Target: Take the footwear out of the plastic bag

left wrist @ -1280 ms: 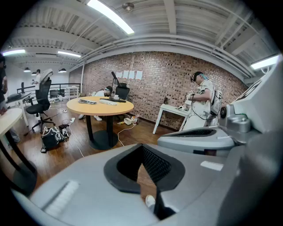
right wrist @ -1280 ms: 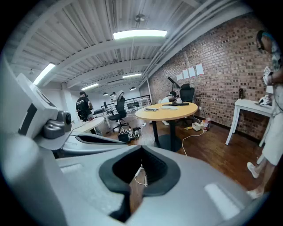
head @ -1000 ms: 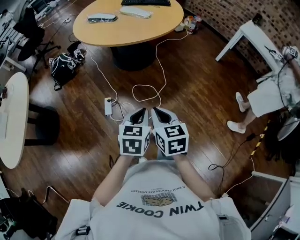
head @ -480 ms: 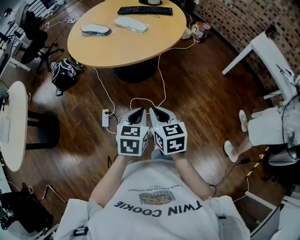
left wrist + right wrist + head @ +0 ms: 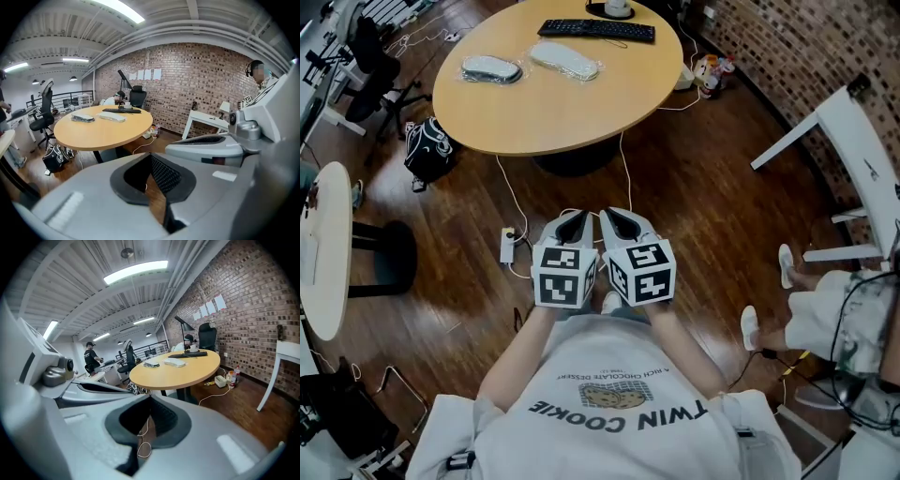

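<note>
Two pieces of footwear lie on the round wooden table (image 5: 553,103), each in its own clear plastic bag: a dark one (image 5: 492,68) and a pale one (image 5: 564,59). The same pair shows far off in the left gripper view as bag (image 5: 82,118) and bag (image 5: 111,117), and in the right gripper view as bag (image 5: 151,364) and bag (image 5: 174,362). My left gripper (image 5: 573,226) and right gripper (image 5: 622,223) are held side by side close to my chest, above the floor and well short of the table. Both are shut with nothing in them.
A keyboard (image 5: 596,29) lies at the table's far edge. On the floor between me and the table are a power strip (image 5: 506,246) and looping cables (image 5: 623,169). A black bag (image 5: 427,150) sits left; a white desk (image 5: 853,141) and a seated person (image 5: 825,319) are right.
The table with the bagged footwear has come lower and nearer in the head view as I walk toward it. Both grippers stay shut together in front of my chest.
</note>
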Demonstrator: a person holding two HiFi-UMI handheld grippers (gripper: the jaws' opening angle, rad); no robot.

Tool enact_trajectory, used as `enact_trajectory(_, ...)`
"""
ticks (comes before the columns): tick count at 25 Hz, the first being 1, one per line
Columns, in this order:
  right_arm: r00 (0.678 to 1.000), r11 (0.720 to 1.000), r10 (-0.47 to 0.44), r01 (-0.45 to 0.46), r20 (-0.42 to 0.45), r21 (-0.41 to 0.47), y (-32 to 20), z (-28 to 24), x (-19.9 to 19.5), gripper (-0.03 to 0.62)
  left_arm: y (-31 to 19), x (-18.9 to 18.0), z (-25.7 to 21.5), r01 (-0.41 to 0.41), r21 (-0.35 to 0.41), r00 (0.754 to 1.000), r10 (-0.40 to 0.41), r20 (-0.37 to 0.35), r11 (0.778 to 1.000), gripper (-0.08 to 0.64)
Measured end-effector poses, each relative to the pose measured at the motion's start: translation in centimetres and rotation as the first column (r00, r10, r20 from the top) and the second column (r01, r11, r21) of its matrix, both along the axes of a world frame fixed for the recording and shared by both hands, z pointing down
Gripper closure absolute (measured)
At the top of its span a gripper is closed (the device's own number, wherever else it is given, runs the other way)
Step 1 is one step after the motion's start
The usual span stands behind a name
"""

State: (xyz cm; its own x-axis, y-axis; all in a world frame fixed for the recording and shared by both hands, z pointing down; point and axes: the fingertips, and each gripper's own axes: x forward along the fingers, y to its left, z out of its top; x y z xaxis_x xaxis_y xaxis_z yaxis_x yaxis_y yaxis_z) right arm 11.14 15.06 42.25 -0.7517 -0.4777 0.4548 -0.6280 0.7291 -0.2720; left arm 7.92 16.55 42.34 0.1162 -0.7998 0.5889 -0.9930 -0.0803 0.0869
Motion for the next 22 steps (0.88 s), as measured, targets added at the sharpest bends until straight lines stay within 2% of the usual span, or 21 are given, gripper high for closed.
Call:
enact_trajectory(8, 1.0, 1.0, 0.01, -0.009, -0.021, 0.012, -7.2, 1.1, -2.9, 0.592, -7.4, -2.8, 1.1, -0.015, 0.004, 1.0, 0.015, -0.014, 1.0, 0.555)
enact_trajectory(22, 0.993, 0.995, 0.099, -0.1, -0.069, -0.016, -20.6, 1.1, -14.0, 0.592, -21.7, -14.4, 0.8, -0.113, -0.007, 0.992, 0.113, -0.059, 0.994, 0.555)
